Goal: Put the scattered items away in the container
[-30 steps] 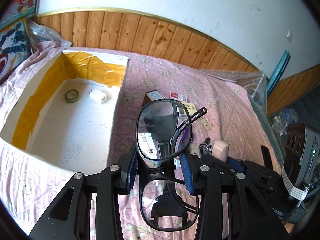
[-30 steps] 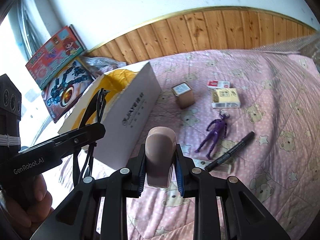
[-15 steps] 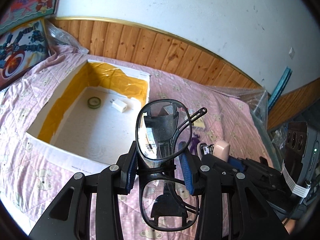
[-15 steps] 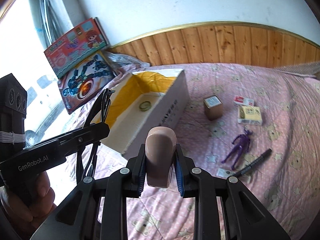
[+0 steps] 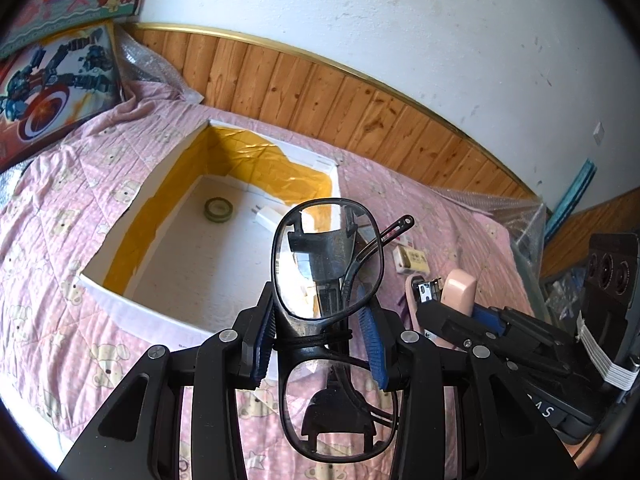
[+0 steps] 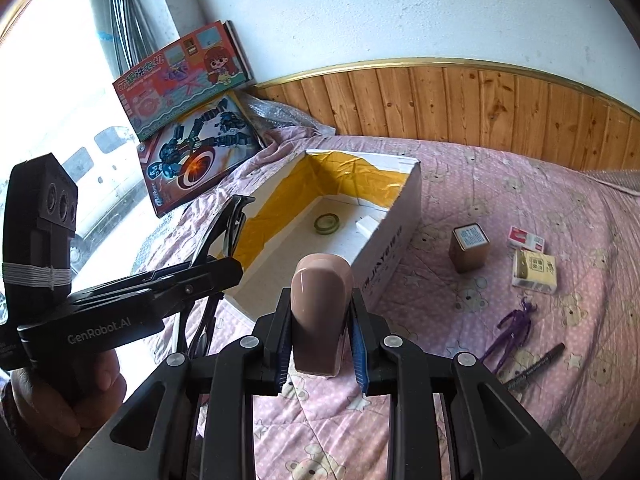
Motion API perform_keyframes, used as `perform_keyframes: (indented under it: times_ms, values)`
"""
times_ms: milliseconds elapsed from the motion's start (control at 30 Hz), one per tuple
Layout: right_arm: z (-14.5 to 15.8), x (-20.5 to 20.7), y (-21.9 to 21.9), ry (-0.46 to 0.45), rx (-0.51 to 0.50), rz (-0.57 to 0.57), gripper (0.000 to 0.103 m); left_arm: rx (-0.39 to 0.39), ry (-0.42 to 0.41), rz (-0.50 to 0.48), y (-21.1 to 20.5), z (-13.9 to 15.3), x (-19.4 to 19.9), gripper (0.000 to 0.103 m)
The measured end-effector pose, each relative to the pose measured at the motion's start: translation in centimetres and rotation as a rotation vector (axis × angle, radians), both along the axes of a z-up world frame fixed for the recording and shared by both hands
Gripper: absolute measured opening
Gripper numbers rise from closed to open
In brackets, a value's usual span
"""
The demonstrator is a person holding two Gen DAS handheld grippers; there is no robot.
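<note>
My left gripper (image 5: 320, 340) is shut on black-framed glasses (image 5: 328, 256), held upright above the near edge of the white box (image 5: 132, 308). The box has yellow tape on its inner walls and holds a tape roll (image 5: 218, 210) and a white charger (image 5: 266, 214). My right gripper (image 6: 320, 344) is shut on a pink stapler (image 6: 320, 312), held above the bed just before the box's near corner (image 6: 384, 276). The stapler also shows in the left wrist view (image 5: 460, 292). The left gripper with the glasses shows in the right wrist view (image 6: 192, 280).
On the pink bedspread (image 6: 520, 400) to the right of the box lie a brown tin (image 6: 470, 248), a red-white card box (image 6: 526, 238), a yellow box (image 6: 536, 272), a purple figure (image 6: 510, 328) and a black marker (image 6: 536, 364). Toy boxes (image 6: 200, 152) lean against the wall at the left.
Both grippers have risen and pulled back from the box with their loads; the box now looks smaller and farther, and its inside shows in the right wrist view.
</note>
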State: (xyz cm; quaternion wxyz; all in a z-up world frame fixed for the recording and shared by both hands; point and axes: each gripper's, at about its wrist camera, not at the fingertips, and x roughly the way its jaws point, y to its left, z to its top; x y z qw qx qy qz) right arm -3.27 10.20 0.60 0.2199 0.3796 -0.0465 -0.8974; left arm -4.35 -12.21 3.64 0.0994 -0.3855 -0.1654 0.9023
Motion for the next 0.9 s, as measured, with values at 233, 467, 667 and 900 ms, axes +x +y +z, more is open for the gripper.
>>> perform_keyframes:
  times_ms: [233, 467, 667, 900]
  values:
    - [0.6, -2.3, -2.1, -0.01, 0.012, 0.051, 0.027, 0.013, -0.018, 0.039, -2.1, 0.0, -1.8, 0.041]
    - [0.7, -4.4, -4.2, -0.016, 0.032, 0.106, 0.027, 0.003, -0.034, 0.063, -3.4, 0.1, -4.0, 0.041]
    - [0.1, -6.3, -5.3, -0.038, 0.045, 0.141, 0.027, -0.015, -0.057, 0.089, -4.6, -0.4, -6.2, 0.041]
    - [-0.8, -9.1, -6.2, -0.076, 0.065, 0.17, 0.027, -0.036, -0.134, 0.115, -5.5, -2.1, -9.0, 0.041]
